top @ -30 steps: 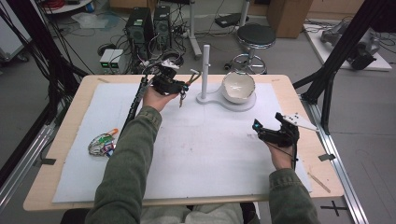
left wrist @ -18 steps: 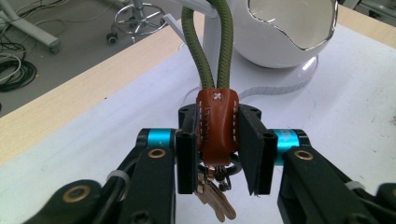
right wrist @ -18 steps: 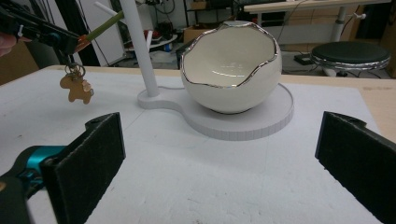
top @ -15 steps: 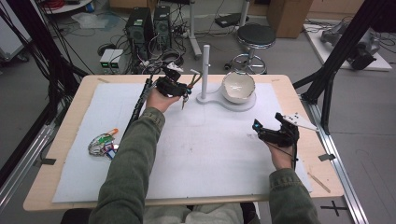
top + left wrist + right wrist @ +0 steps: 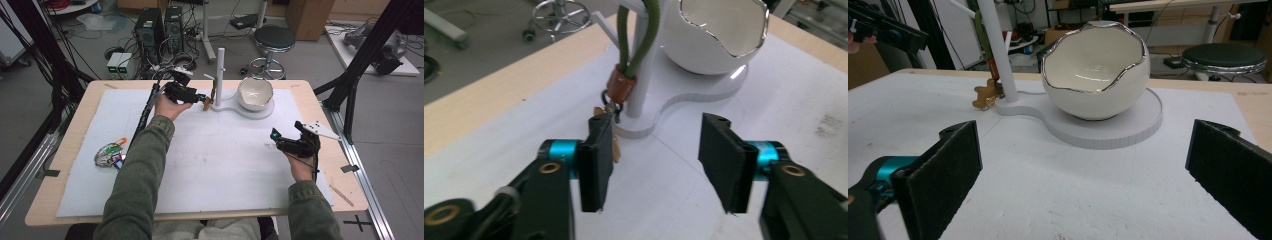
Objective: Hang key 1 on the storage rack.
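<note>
From the left edge of the table, a small tangle of wire and coloured bits [image 5: 109, 154] lies well away from the white stand [image 5: 235, 106], untouched. Next comes the left gripper [image 5: 198, 97], held level just to the left of the stand's upright post [image 5: 220, 75]. Its jaws have just been opening and now stand apart, with nothing pressed between them. The keychain [image 5: 623, 75] hangs on a side peg of the post: a green cord loop, a brown crimp, a dark ring and a small tan charm [image 5: 984, 97] dangling close to the stand's base. Its long axis runs straight down beside the post. In the left gripper view the hanging end sits directly ahead of the left gripper, right at the tip of one pad [image 5: 596, 155], while the other pad is well clear.

On the stand's round end to the right of the post sits the eggshell-shaped bowl [image 5: 255, 93], white with a silver rim.

Farther right and nearer the person, the right gripper [image 5: 285, 141] rests spread wide, well apart from the stand, pointing toward the bowl. The left hand is plainly the nearer to the keychain, so any pull-back from the peg looks to be its job.
</note>
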`<state>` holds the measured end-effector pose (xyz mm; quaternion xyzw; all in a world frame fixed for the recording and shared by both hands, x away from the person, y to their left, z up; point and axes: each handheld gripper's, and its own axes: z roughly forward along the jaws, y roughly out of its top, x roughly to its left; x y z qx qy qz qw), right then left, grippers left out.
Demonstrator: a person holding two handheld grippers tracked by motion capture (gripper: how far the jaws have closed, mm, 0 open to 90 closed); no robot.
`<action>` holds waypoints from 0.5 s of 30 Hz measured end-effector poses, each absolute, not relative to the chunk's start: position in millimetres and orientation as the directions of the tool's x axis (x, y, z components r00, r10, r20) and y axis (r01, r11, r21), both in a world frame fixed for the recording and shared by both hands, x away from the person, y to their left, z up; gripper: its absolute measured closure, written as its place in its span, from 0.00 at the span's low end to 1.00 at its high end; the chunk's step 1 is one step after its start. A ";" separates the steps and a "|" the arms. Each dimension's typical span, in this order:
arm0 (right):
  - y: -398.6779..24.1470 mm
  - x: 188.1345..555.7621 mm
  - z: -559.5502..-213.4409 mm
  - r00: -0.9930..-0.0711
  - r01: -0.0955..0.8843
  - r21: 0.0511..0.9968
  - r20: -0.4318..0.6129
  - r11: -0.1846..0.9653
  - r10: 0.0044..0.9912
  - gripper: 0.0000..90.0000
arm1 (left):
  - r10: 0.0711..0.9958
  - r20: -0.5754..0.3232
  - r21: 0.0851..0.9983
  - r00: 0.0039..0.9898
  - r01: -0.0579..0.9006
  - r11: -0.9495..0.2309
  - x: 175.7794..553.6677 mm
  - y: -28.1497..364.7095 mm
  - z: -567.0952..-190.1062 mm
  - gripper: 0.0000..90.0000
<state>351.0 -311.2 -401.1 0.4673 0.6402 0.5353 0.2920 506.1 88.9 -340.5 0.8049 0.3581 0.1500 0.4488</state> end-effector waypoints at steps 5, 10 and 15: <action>-311.3 351.1 -401.3 -0.392 0.287 0.958 0.128 -0.011 0.911 0.01 | 0.722 -0.091 0.846 0.686 0.436 -0.308 503.1 93.8 -341.3 0.32; -311.2 351.3 -401.3 -0.394 0.285 0.958 0.126 -0.009 0.911 0.01 | 0.741 -0.094 0.846 0.665 0.446 -0.294 502.0 97.3 -340.9 0.21; -311.1 351.2 -401.3 -0.394 0.286 0.958 0.124 -0.007 0.911 0.01 | 0.748 -0.097 0.848 0.657 0.448 -0.284 499.0 100.4 -338.6 0.10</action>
